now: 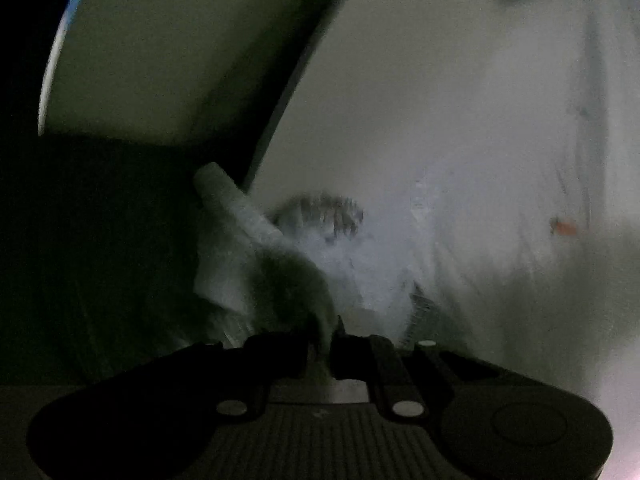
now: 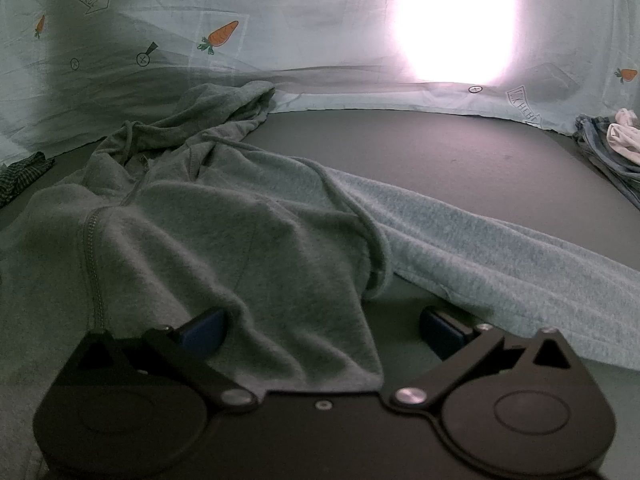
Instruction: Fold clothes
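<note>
**Left claw pinching hoodie, right claw spread over it**

Right claw (image 2: pixel 324 330) wide open, blue fingers (image 2: pixel 202 330) either side of a near fold of the grey hoodie (image 2: pixel 192 232), gripping nothing. Hoodie lies spread on the dark desk (image 2: pixel 460 152), hood at far left, one sleeve (image 2: pixel 500 248) running right. Far right: small clothes pile (image 2: pixel 612 140). Behind: carrot-print sheet (image 2: pixel 224 36). Left claw (image 1: pixel 322 350) closed tight on bunched grey fabric (image 1: pixel 280 272); that view is blurred and dark.
</note>
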`<state>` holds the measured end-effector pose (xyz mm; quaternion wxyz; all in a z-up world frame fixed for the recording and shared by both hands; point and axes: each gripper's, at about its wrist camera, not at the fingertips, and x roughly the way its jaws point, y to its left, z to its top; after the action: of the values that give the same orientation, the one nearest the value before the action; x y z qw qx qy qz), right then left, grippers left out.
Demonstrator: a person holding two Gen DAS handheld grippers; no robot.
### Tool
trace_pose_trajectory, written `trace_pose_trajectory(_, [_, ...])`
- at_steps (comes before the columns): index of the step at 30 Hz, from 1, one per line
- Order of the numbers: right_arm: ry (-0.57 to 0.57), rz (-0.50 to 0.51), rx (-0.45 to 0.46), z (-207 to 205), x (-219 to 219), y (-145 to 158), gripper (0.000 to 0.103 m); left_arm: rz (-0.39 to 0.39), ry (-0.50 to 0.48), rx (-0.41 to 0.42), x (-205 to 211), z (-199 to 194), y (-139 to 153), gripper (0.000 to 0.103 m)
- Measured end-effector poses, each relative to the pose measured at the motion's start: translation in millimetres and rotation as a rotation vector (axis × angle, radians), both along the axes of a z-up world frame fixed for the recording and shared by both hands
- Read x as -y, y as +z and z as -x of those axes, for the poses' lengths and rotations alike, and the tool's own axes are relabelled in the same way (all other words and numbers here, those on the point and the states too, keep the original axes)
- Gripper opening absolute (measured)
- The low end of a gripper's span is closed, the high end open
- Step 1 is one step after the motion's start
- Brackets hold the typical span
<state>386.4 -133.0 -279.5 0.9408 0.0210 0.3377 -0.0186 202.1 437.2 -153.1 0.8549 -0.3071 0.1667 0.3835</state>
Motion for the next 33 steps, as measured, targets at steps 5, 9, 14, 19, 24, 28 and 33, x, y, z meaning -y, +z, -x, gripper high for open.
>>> trace_pose_trajectory(5, [0.001, 0.000, 0.000, 0, 0, 0, 0.103, 0.114, 0.117, -0.174, -14, 10, -48, 0.023])
trace_pose_trajectory(9, [0.001, -0.001, 0.000, 0, 0, 0, 0.103, 0.291, 0.233, -0.200, -28, 30, -77, 0.036])
trace_pose_trajectory(14, [0.003, -0.002, 0.000, 0, 1, 0, 0.103, 0.178, 0.185, -0.322, -8, 30, -65, 0.050])
trace_pose_trajectory(19, [0.003, -0.002, -0.002, 0, 1, 0, 0.103, 0.061, 0.161, -0.382, 13, 23, -48, 0.066])
trace_pose_trajectory(24, [0.025, -0.038, -0.006, -10, 4, 9, 0.103, -0.019, 0.094, -0.352, 33, 3, -24, 0.070])
trace_pose_trajectory(28, [0.071, -0.119, -0.005, -30, 11, 28, 0.103, -0.031, -0.093, -0.295, 62, -36, -9, 0.074])
trace_pose_trajectory(33, [0.129, -0.220, -0.004, -54, 20, 52, 0.092, -0.057, -0.396, -0.268, 117, -108, -3, 0.076])
